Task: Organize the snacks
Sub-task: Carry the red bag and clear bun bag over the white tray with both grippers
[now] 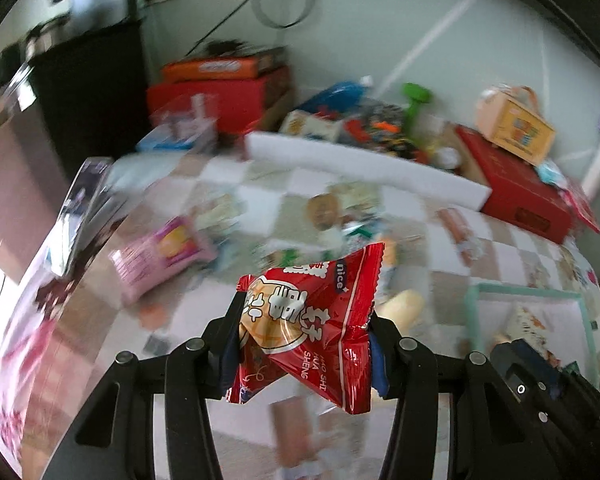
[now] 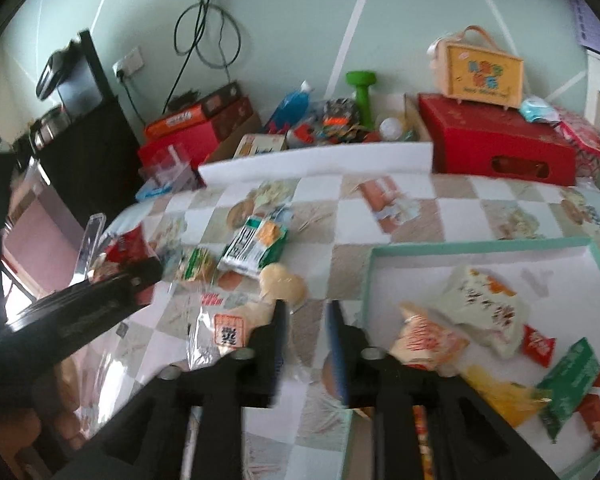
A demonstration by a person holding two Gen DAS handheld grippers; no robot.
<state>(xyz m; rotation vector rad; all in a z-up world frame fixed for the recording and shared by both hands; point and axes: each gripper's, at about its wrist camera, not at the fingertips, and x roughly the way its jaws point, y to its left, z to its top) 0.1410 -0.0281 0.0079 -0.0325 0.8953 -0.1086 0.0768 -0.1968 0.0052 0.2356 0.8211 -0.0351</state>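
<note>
My left gripper (image 1: 306, 336) is shut on a red snack packet (image 1: 312, 320) and holds it above the checked tablecloth. It shows in the right wrist view as a black arm (image 2: 80, 312) at the left with the red packet (image 2: 124, 246). My right gripper (image 2: 306, 320) is open and empty, low over the cloth just left of the mint-rimmed white tray (image 2: 480, 246). The tray holds several snack packs, among them a pale green one (image 2: 488, 304) and a small red one (image 2: 538, 344). Loose snacks lie on the cloth: a green-white pack (image 2: 256, 246), a clear bag (image 2: 216, 332), a pink pack (image 1: 160, 256).
A white foam strip (image 2: 316, 162) runs along the table's back. Behind it are red boxes (image 2: 496, 144), a yellow carry case (image 2: 482, 74), a green dumbbell (image 2: 362, 94) and mixed clutter. A black cabinet (image 2: 88, 148) stands at the left.
</note>
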